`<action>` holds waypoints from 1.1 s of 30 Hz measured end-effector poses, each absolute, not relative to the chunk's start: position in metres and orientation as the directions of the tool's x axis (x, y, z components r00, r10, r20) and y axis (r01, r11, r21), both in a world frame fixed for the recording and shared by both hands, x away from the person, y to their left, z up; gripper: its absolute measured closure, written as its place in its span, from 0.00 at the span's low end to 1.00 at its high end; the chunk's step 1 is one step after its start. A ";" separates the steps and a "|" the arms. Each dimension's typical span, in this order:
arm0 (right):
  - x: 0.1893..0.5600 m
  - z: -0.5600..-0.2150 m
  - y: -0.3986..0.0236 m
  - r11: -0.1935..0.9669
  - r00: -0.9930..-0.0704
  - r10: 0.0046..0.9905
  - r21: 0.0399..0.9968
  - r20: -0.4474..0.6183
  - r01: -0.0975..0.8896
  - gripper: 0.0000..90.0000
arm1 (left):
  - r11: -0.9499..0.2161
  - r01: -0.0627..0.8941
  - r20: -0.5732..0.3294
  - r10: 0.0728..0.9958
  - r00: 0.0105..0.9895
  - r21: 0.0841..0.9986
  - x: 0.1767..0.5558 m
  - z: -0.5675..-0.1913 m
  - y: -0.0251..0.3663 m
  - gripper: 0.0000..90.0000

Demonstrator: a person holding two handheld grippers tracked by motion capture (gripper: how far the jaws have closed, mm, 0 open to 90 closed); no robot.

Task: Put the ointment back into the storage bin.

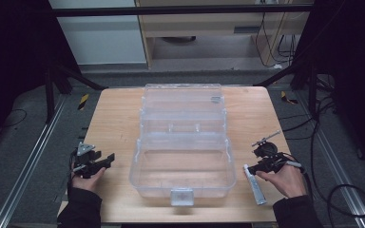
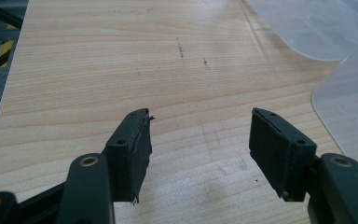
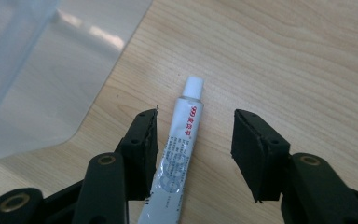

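One clear plastic storage box (image 1: 183, 161) stands open at the middle of the light wooden counter (image 1: 114, 118), its lid (image 1: 183, 102) tipped back toward the far edge and a single latch tab (image 1: 181, 196) on the near wall. Two hand-held grippers are in play, one in each of the person's hands.

The left hand-held gripper (image 1: 105, 160) rests low over the counter to the left of the box, well apart from it; in the left gripper view its jaws stand spread wide with bare wood between them (nothing is gripped), and the box's clear edge (image 2: 349, 107) shows at the right.

The right hand-held gripper (image 1: 252, 169) sits to the right of the box. Its jaws are also parted, and in the right gripper view they straddle one white tube (image 3: 179, 144) with a white cap and red and grey print; the tube lies flat on the wood, closer to the view's left jaw, though whether it touches that pad I cannot tell. In the high view the tube (image 1: 254, 184) lies just beside the box's near right corner. One small dark tool with a thin metal stem (image 1: 265, 144) lies farther back on the counter, beyond the right hand (image 1: 287, 180).
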State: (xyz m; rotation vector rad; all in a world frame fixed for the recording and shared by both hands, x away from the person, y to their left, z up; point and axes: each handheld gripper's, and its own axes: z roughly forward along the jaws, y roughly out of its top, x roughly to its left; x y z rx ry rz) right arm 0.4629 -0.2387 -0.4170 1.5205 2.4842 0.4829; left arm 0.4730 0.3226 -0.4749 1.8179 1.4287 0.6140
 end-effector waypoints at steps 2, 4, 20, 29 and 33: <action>0.463 -0.420 -0.239 0.418 -0.452 0.892 0.353 0.014 0.837 0.57 | -0.124 0.609 -0.057 0.961 0.270 0.784 0.473 -0.475 0.322 0.43; 0.463 -0.424 -0.239 0.419 -0.452 0.892 0.343 0.019 0.841 0.58 | -0.125 0.609 -0.057 0.961 0.270 0.783 0.473 -0.475 0.322 0.43; 0.470 -0.440 -0.235 0.421 -0.446 0.894 0.278 0.034 0.864 0.62 | -0.127 0.615 -0.057 0.961 0.271 0.779 0.474 -0.475 0.321 0.42; 0.471 -0.449 -0.236 0.420 -0.446 0.893 0.255 0.053 0.871 0.65 | -0.132 0.617 -0.053 0.961 0.273 0.775 0.475 -0.476 0.321 0.42; 0.470 -0.454 -0.236 0.418 -0.444 0.894 0.243 0.061 0.875 0.67 | -0.133 0.616 -0.053 0.960 0.274 0.776 0.475 -0.476 0.321 0.42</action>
